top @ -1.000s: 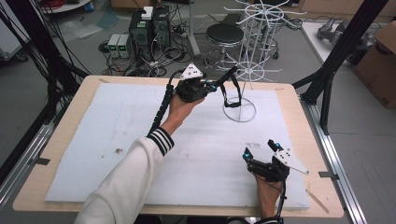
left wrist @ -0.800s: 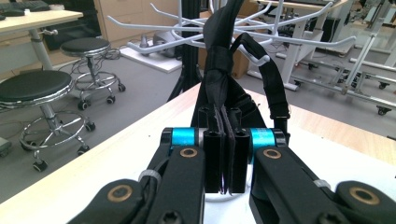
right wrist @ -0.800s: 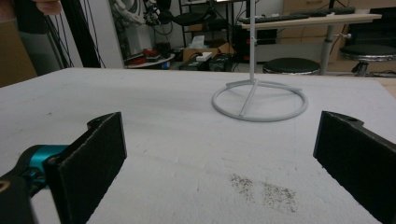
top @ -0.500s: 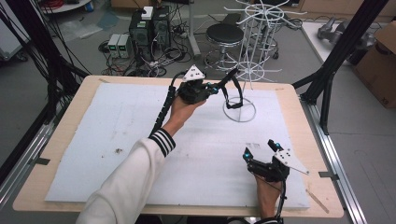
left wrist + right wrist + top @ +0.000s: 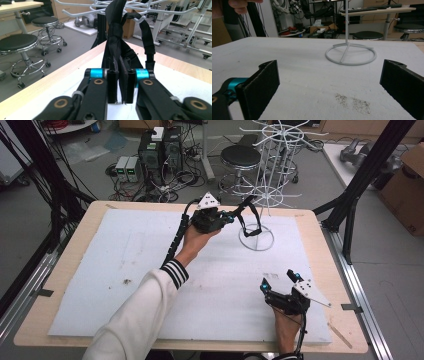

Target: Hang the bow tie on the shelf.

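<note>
High view overhead facing forward; both gripper views low and close, sharing white rack (image 5: 266, 180) (image 5: 140, 10) (image 5: 350, 53).

Rack (image 5: 260, 185) stood on the mat (image 5: 100, 270) at the table's far side, right of centre. Strap (image 5: 248, 215) hung from a rack hook, left gripper (image 5: 231, 216) just left of it, pinching it. Right gripper (image 5: 280, 282) sat near the mat's front right, well apart from the rack base. Stool (image 5: 240, 157) stood on the floor behind the table.

A white mat (image 5: 100, 270) covers the wooden tabletop (image 5: 75, 227). Beyond its far edge, on the grey floor, stand a black stool (image 5: 241, 156), computer boxes (image 5: 160, 145) with tangled cables (image 5: 172, 180), and a cardboard box (image 5: 407, 185) at right.
</note>
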